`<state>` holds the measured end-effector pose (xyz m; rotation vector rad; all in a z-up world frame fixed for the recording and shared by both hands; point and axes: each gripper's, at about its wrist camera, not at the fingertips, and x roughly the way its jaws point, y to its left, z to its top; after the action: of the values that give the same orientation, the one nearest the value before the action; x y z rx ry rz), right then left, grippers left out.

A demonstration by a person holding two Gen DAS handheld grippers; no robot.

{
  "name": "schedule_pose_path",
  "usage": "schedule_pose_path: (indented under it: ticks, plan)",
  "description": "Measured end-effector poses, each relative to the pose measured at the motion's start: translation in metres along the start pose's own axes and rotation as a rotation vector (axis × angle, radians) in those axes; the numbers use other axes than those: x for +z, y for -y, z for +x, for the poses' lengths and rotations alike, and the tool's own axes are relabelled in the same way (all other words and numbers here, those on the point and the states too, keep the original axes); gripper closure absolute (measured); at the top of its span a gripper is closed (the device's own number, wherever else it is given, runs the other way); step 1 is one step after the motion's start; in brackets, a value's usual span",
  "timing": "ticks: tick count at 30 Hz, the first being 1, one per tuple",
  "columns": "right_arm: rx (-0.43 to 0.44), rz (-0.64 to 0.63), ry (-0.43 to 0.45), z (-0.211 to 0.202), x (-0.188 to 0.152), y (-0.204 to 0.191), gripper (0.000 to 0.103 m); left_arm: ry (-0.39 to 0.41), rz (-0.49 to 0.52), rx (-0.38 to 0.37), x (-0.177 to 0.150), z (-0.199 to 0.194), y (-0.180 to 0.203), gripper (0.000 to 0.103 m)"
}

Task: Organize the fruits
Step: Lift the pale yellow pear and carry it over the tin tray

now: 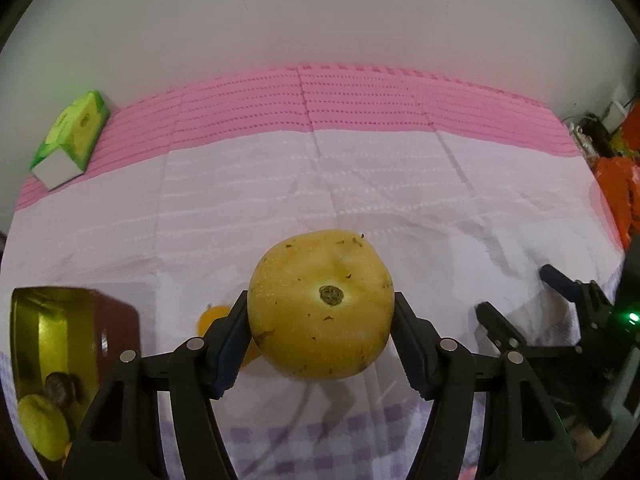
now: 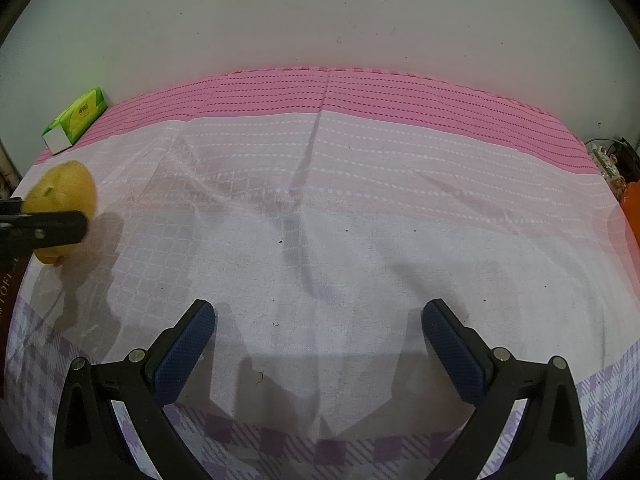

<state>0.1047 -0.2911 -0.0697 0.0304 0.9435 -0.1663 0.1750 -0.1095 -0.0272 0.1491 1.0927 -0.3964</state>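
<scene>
The left claw [image 1: 320, 336] grips a round yellow speckled fruit [image 1: 320, 304] above the cloth-covered bed [image 1: 400, 200]; the right claw [image 2: 318, 344] stands wide, empty. The gold-lined red tin box [image 1: 48, 340] already holds fruit; an orange fruit [image 1: 214, 316] remains outside.

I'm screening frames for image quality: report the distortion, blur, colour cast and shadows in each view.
Left wrist view: fisheye bends the pink cloth band; the tin at left is smeared; the yellow fruit in the left gripper is sharp; green cast on the tissue box. Right wrist view: dark vignette corners, soft shadows under the open right gripper.
</scene>
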Motion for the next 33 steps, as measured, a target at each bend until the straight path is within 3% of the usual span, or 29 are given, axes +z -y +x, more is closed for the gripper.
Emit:
schedule_pose_path:
  ticks: [15,33]
  plan:
    - [0.000,0.000,0.000,0.000,0.000,0.000,0.000,0.094,-0.034,0.073,-0.034,-0.076,-0.046,0.037]
    - [0.001,-0.001,-0.001,0.000,0.000,0.000,0.000,0.119,-0.170,0.160,-0.085,-0.110,-0.135,0.037]
